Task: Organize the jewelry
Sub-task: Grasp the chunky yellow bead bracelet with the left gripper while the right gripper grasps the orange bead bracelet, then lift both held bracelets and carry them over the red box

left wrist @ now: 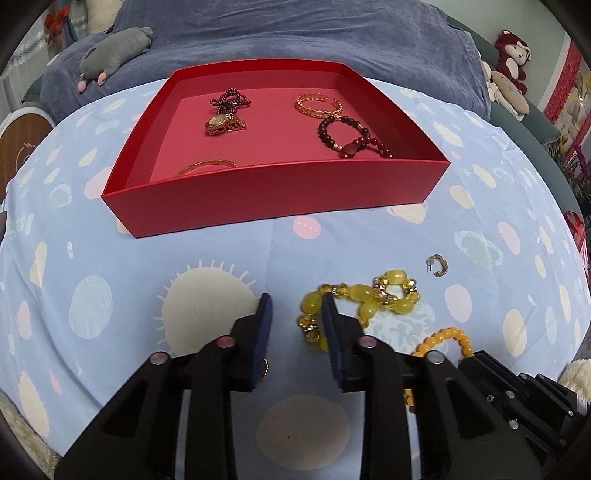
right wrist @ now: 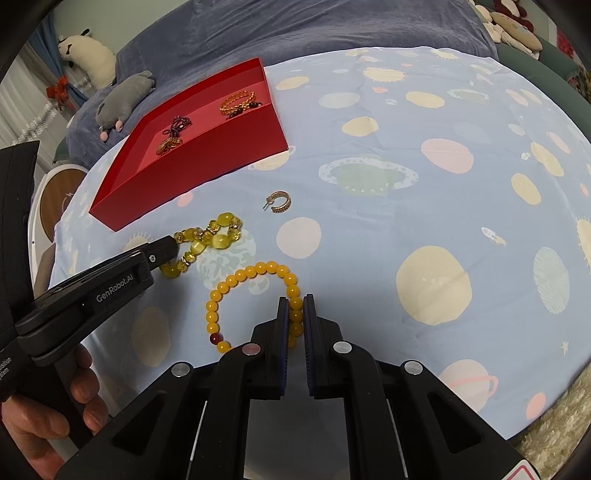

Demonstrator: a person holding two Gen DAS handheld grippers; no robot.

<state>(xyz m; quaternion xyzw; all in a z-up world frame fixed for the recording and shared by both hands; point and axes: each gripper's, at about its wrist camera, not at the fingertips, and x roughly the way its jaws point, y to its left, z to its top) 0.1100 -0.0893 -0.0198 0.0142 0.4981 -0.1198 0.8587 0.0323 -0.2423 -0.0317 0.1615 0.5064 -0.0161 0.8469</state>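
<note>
A chunky yellow bead bracelet (left wrist: 373,299) lies on the planet-print cloth. My left gripper (left wrist: 295,304) stands over its left end with a narrow gap. One bead sits by the right pad and the left pad is apart from it. From the right wrist view the left gripper (right wrist: 166,251) meets the same chunky bracelet (right wrist: 210,236). My right gripper (right wrist: 296,299) is shut on an orange bead bracelet (right wrist: 236,280), whose beads show between the pads. A small hoop earring (right wrist: 279,202) lies loose nearby. The red box (left wrist: 273,192) holds a watch (left wrist: 223,123), bangles and dark bead bracelets.
The cloth-covered table (right wrist: 406,206) drops off at the right and near edges. A blue blanket (left wrist: 295,33) with a grey plush toy (left wrist: 114,51) lies behind the box. A person's hand (right wrist: 85,387) grips the left tool. A small gold piece (left wrist: 264,367) peeks from under the left finger.
</note>
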